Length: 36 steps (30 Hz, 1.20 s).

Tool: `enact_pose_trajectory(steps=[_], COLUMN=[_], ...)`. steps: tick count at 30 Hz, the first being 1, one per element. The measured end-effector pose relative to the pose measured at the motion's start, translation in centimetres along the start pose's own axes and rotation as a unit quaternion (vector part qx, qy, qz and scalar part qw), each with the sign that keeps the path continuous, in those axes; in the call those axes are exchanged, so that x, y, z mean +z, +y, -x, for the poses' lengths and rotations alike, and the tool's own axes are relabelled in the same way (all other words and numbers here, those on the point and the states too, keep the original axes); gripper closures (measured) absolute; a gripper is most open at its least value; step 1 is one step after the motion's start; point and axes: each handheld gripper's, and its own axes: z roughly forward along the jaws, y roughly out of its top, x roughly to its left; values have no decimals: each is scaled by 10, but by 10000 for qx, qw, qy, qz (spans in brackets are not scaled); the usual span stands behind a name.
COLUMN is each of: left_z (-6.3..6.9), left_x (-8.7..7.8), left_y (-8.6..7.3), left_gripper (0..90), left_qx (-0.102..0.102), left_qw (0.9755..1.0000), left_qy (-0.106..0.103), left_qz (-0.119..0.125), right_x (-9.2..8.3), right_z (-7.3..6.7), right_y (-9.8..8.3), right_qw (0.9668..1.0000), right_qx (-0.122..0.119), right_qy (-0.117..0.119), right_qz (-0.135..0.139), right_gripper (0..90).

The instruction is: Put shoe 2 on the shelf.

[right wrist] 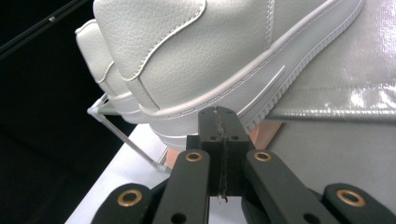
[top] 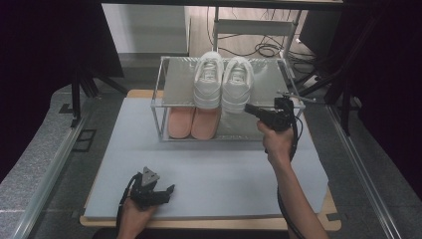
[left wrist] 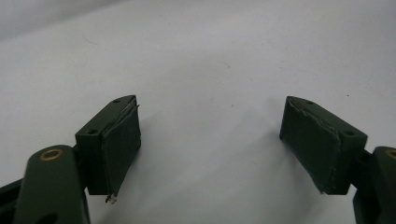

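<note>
Right now the right gripper (top: 255, 110) is up at the front right corner of the two-tier shoe rack (top: 164, 107), its jaws pressed flat together with nothing between them. Its tip sits at the heel of the right-hand white sneaker (top: 237, 83); in the right gripper view the closed tip (right wrist: 219, 114) lies right against the sole edge of that sneaker (right wrist: 219, 51), though I cannot tell for sure that it touches. That shoe stands on the rack's shiny top shelf (top: 176, 82), heel toward the person and hanging slightly over the front edge, with the other white sneaker (top: 208, 79) just beside it on its left. Under them, on the lower level, a pair of pinkish shoes (top: 193, 122) sits side by side, toes toward the person.

The rack stands at the far edge of the blue-grey mat (top: 219, 174) that covers the bench, roughly in the middle of that edge.

The left gripper (top: 158, 191) rests low over the mat near the bench's near left corner, well apart from the rack. Its jaws are spread wide, and in the left gripper view the two pads (left wrist: 120, 140) have bare mat (left wrist: 210, 60) between them.
</note>
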Motion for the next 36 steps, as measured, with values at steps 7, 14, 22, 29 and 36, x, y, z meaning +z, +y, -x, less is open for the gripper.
enact_pose_trajectory(steps=[7,14,22,29,36], left_z=[0,0,0,0,0], left_x=[0,0,0,0,0], left_y=[0,0,0,0,0], left_gripper=[203,203,203,203,203], left_qx=[-2,0,1,9,20], left_qw=[10000,10000,10000,10000,10000], left_qy=[-1,1,3,1,2], left_qz=[3,3,1,-3,-11], right_x=[11,8,-4,-17,-28], right_z=[2,5,3,8,14], right_y=[4,2,-4,-9,-18], right_qw=[9999,9999,9993,9986,9963], right_qx=[-39,-73,-354,-517,-839], right_qy=[-128,-65,-54,-42,-52], right_qz=[43,-40,-113,-133,-161], right_gripper=[898,882,722,567,465])
